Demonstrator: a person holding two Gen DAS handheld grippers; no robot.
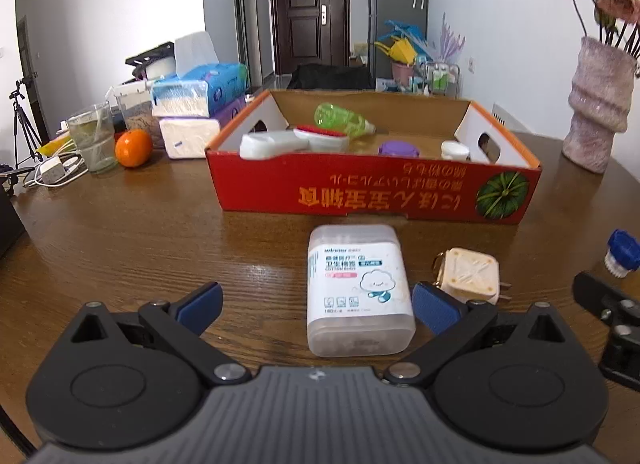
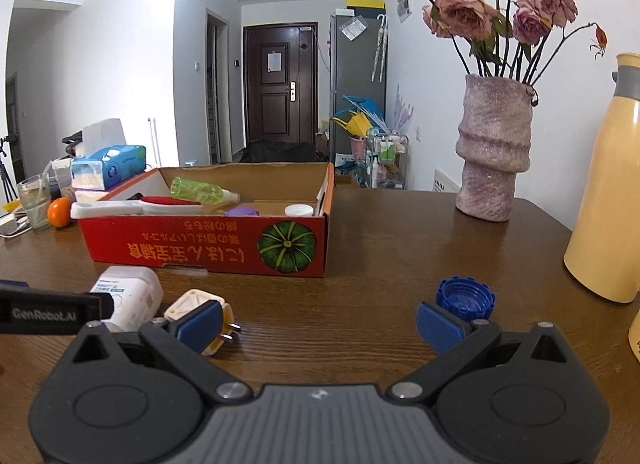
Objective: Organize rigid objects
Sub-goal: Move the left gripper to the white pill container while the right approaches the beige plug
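Observation:
A red cardboard box (image 1: 372, 191) stands on the wooden table and holds a green bottle (image 1: 342, 119), a white brush, a purple lid and a white cap. In front of it lie a clear cotton-bud box (image 1: 358, 288), a cream plug adapter (image 1: 470, 274) and a blue cap (image 1: 622, 252). My left gripper (image 1: 316, 308) is open, with the cotton-bud box between its fingers, nearer the right pad. My right gripper (image 2: 320, 324) is open over bare table, with the plug adapter (image 2: 196, 306) behind its left pad and the blue cap (image 2: 464, 298) behind its right pad. The red box (image 2: 208, 244) lies ahead.
A pink vase (image 2: 494, 151) of dried roses and a yellow flask (image 2: 612, 199) stand at the right. At the left are a tissue pack (image 1: 200, 89), a glass (image 1: 94, 137), an orange (image 1: 133, 147) and a charger (image 1: 52, 171).

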